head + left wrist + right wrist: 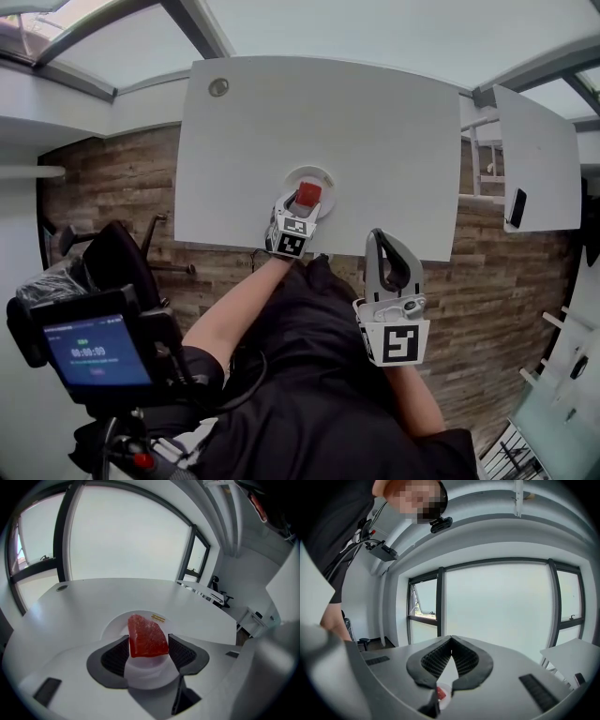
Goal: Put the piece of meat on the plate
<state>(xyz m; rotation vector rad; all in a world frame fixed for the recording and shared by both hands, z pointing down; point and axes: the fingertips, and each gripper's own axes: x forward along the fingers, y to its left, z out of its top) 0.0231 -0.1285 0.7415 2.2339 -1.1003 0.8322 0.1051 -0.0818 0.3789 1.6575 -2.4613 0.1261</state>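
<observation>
A red chunk of meat [308,194] [147,637] rests on a small white plate [324,175] [111,623] near the front edge of the white table [375,122]. My left gripper [305,202] [148,640] reaches down over the plate, its jaws open on either side of the meat and close to it. My right gripper [378,235] [451,640] hovers off the table's front edge to the right, shut with nothing in it. Low in the right gripper view, the meat [440,693] shows small beyond the jaws.
A round cable grommet [218,87] sits at the table's far left corner. A second white table [534,159] with a dark phone [516,207] stands to the right. A black chair [117,262] and a tripod-mounted screen [94,349] stand at left on wood flooring.
</observation>
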